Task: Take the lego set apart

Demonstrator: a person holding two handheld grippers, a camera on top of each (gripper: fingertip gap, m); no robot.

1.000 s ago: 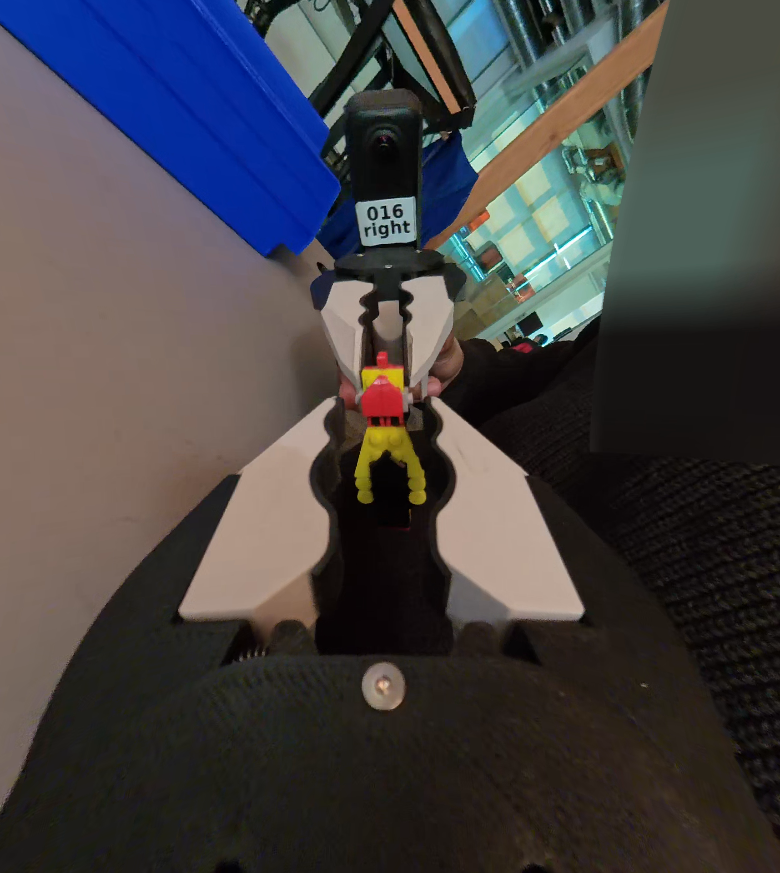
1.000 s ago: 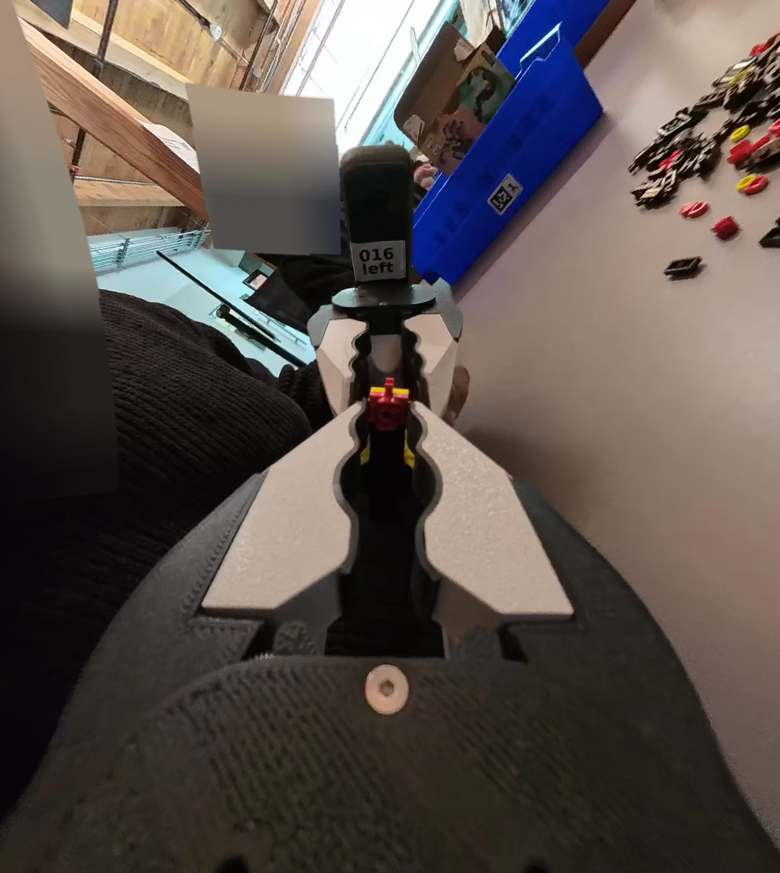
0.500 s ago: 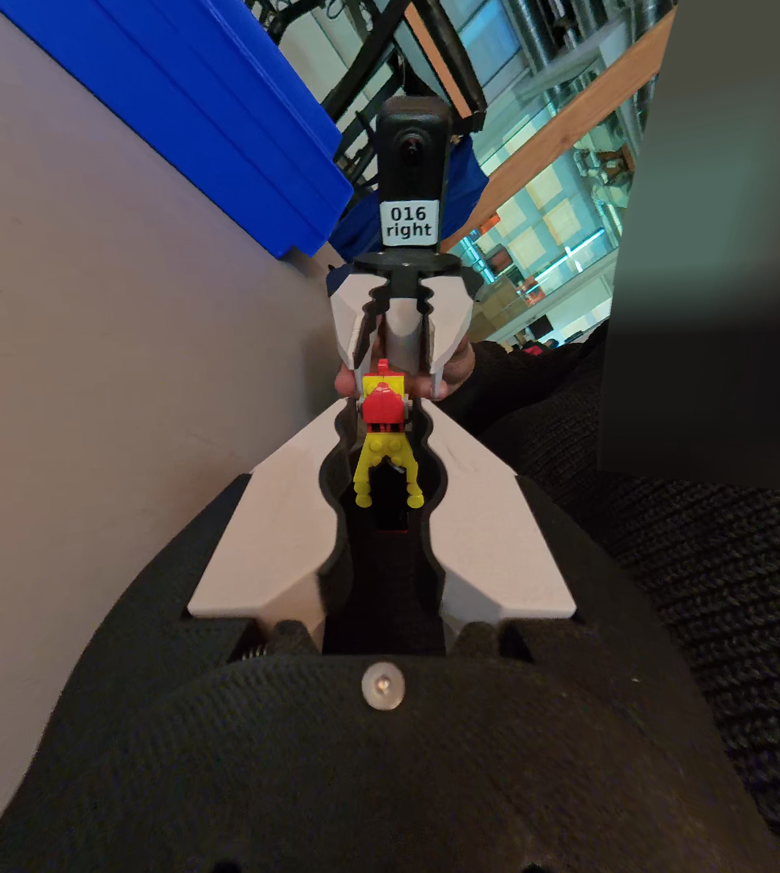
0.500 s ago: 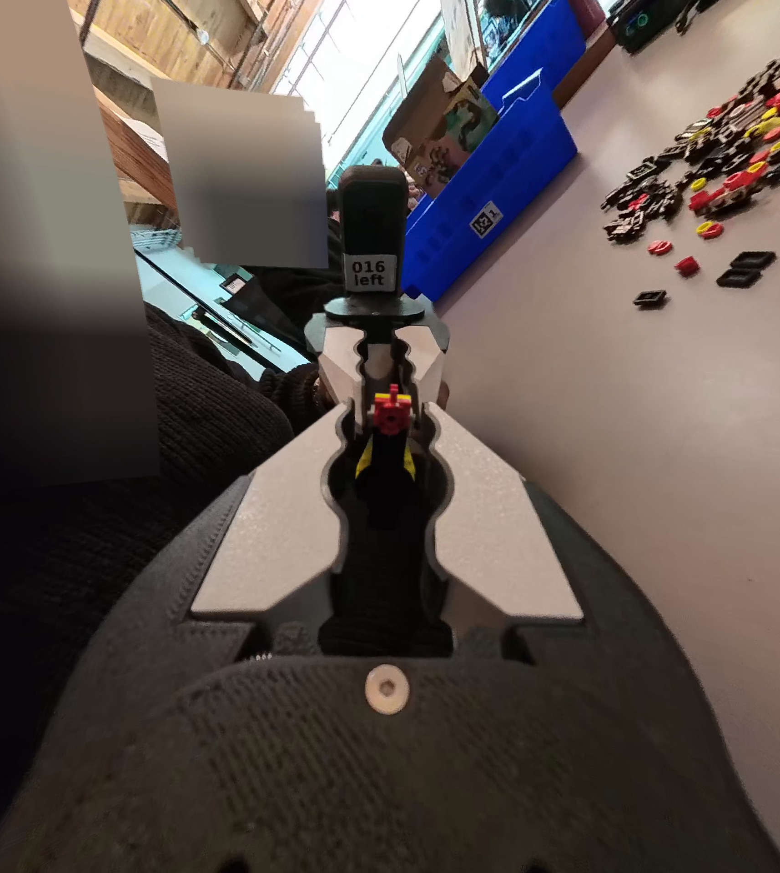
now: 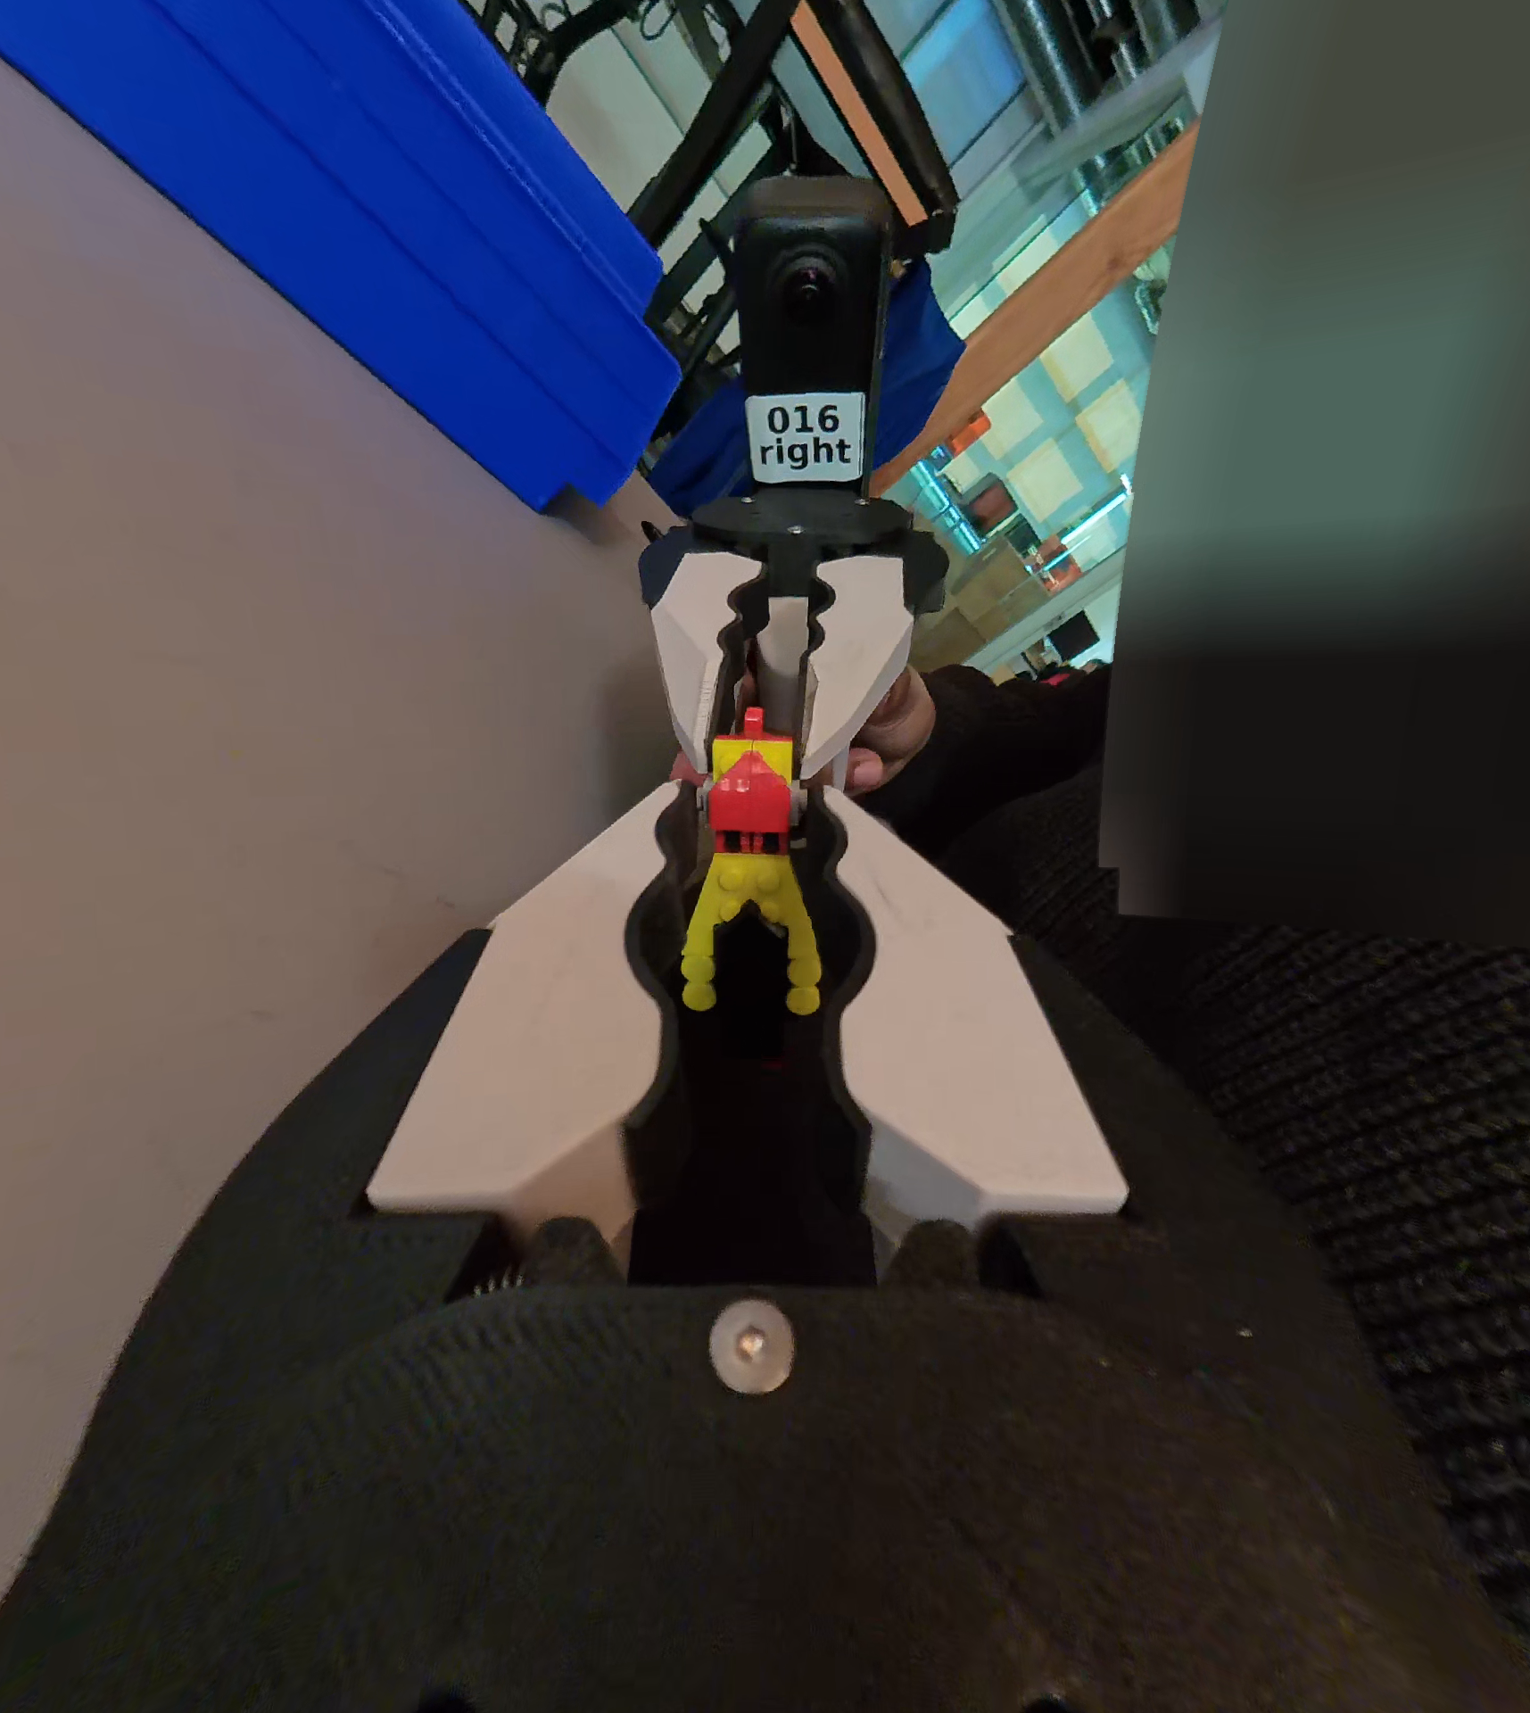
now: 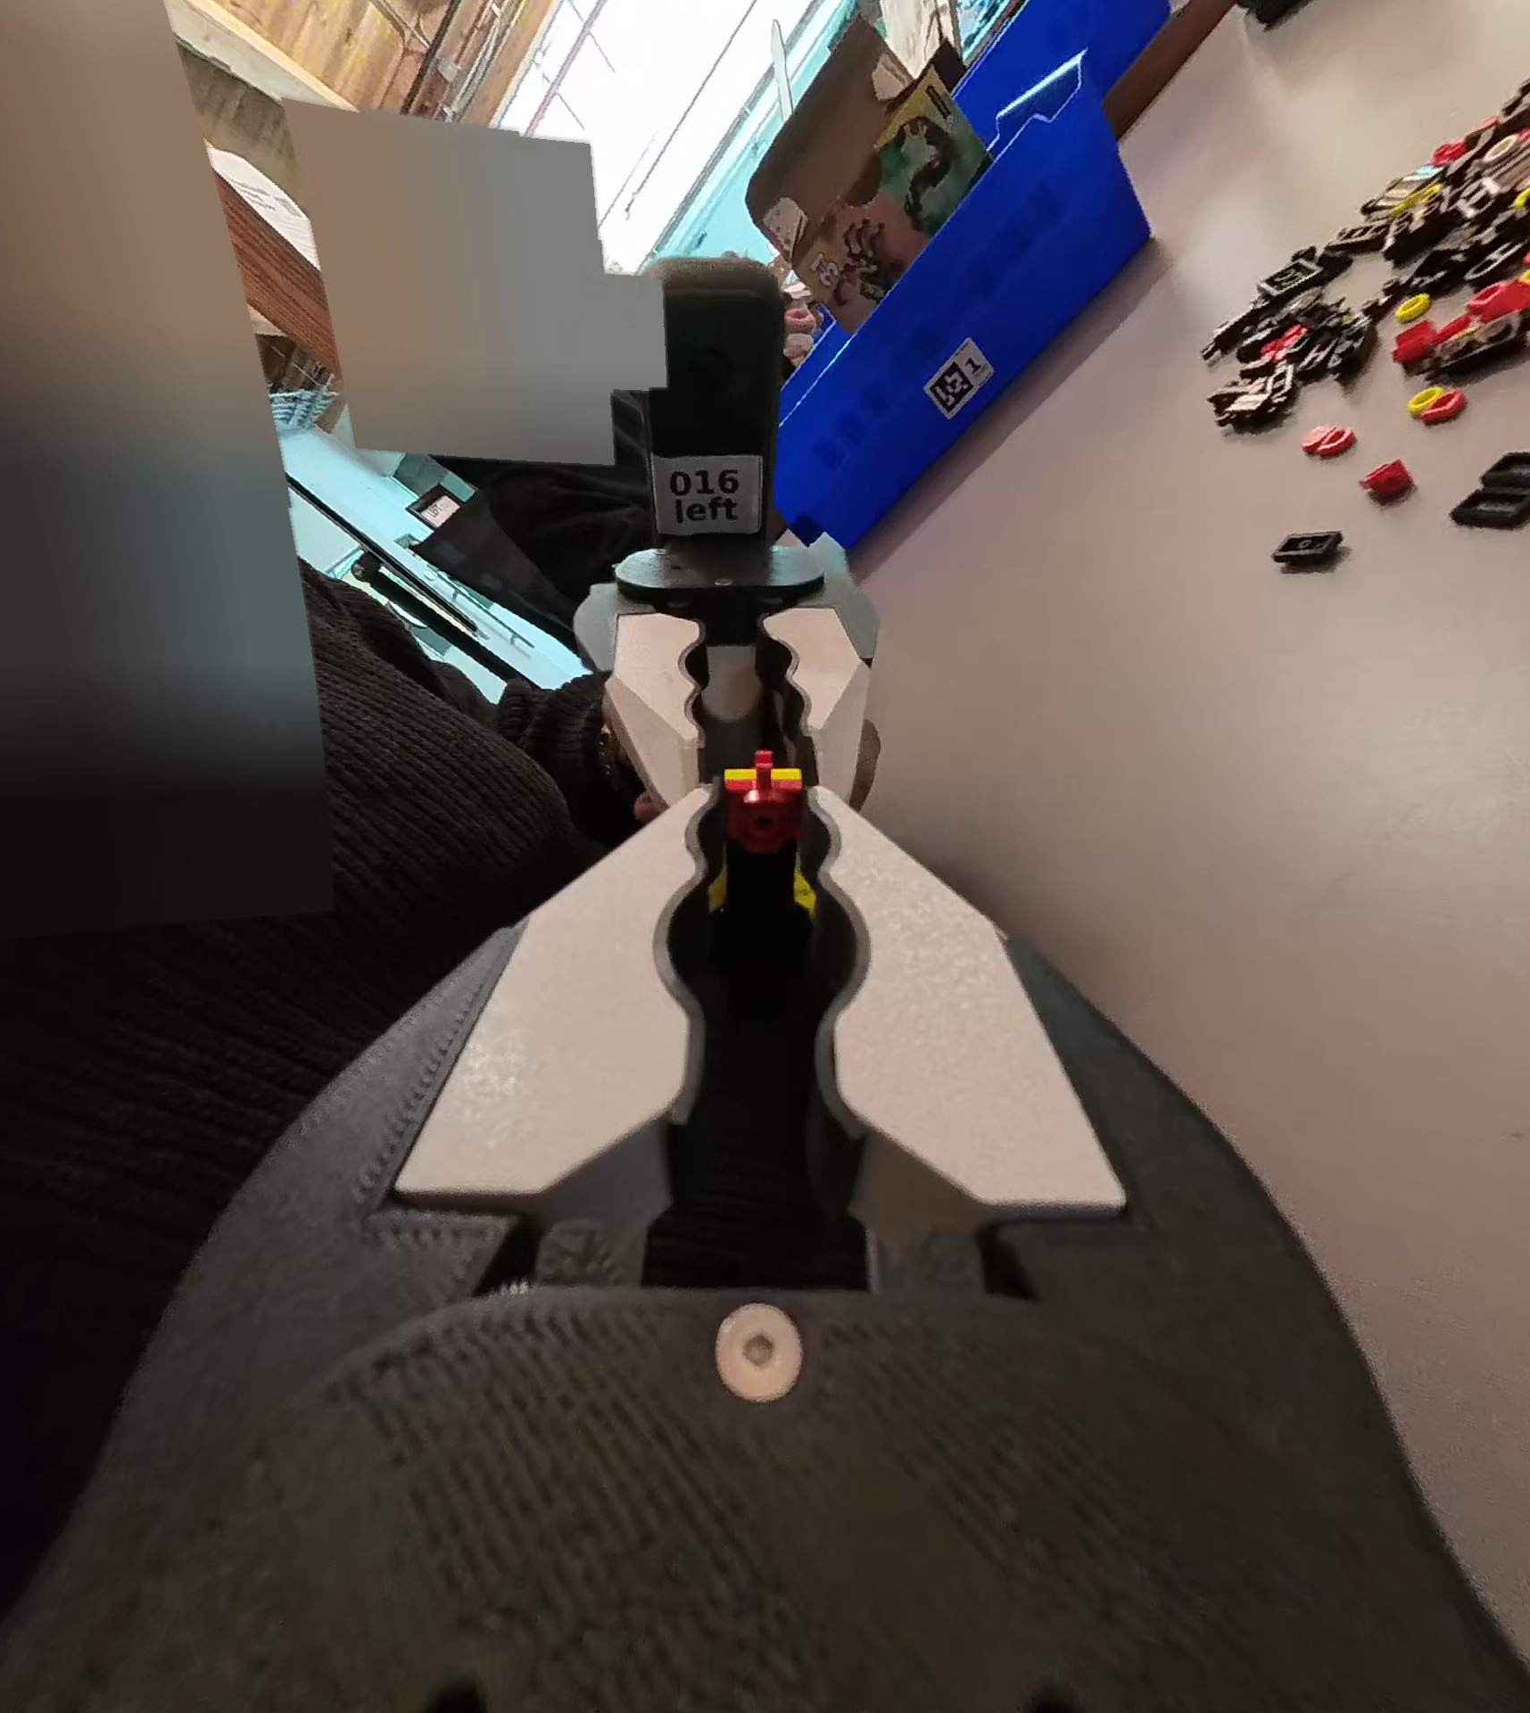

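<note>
We are pinching one red-and-yellow lego piece point(image 5: 750, 839) between two grippers, nose to nose above the table point(image 6: 1206, 834): our left gripper point(image 5: 750, 816) is closing on one end, our right gripper point(image 6: 763, 816) on the other. Two blue bins point(image 6: 974, 352) are standing beside one scattered pile of loose bricks point(image 6: 1437, 278).

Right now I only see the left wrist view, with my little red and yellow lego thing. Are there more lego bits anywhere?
Observer: Yes. The right wrist view shows loose pieces, black, red and yellow, scattered on the table.
Operator: Is anything in the blue bin?
Observer: A cardboard box leans inside the blue bin.
Operator: How does my lego look from the other side?
Observer: The lego piece shows a round red end under a small yellow bar, between the right gripper tips.
</note>
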